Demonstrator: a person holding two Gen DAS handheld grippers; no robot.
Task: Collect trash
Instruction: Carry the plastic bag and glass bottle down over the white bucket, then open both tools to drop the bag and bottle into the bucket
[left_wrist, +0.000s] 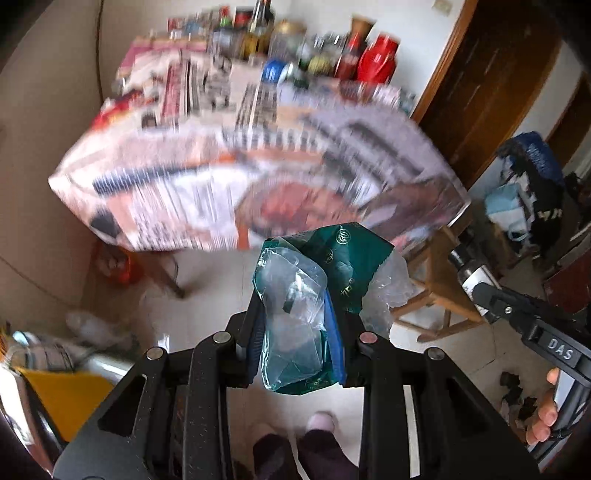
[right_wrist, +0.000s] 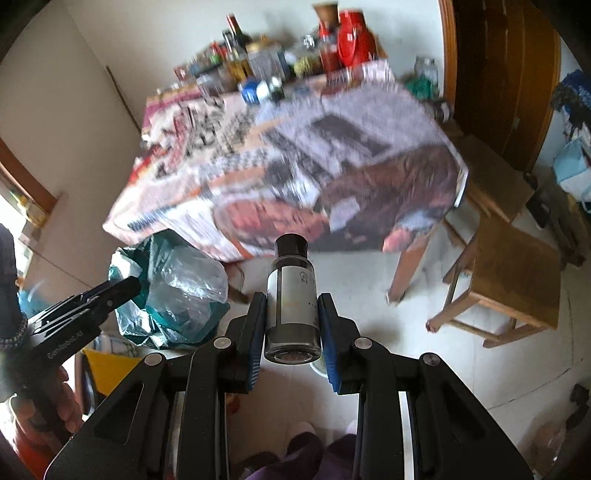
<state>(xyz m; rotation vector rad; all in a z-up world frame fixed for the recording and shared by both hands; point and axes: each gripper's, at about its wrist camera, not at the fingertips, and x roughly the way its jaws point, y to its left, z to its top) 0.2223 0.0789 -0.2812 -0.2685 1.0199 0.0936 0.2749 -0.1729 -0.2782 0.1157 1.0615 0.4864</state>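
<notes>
In the left wrist view my left gripper is shut on a crumpled wad of green and clear plastic wrappers, held above the pale floor in front of the table. The right wrist view has my right gripper shut on a small clear bottle with a black cap and white label, its cap pointing away from me. That bottle and the right gripper also show at the right edge of the left view. The wrapper wad with the left gripper's fingers appears at the left of the right view.
A table under a printed cloth stands ahead, its far side crowded with bottles and jars. A wooden stool and chair stand right of it. A yellow-lined bin is at lower left. The person's feet show below.
</notes>
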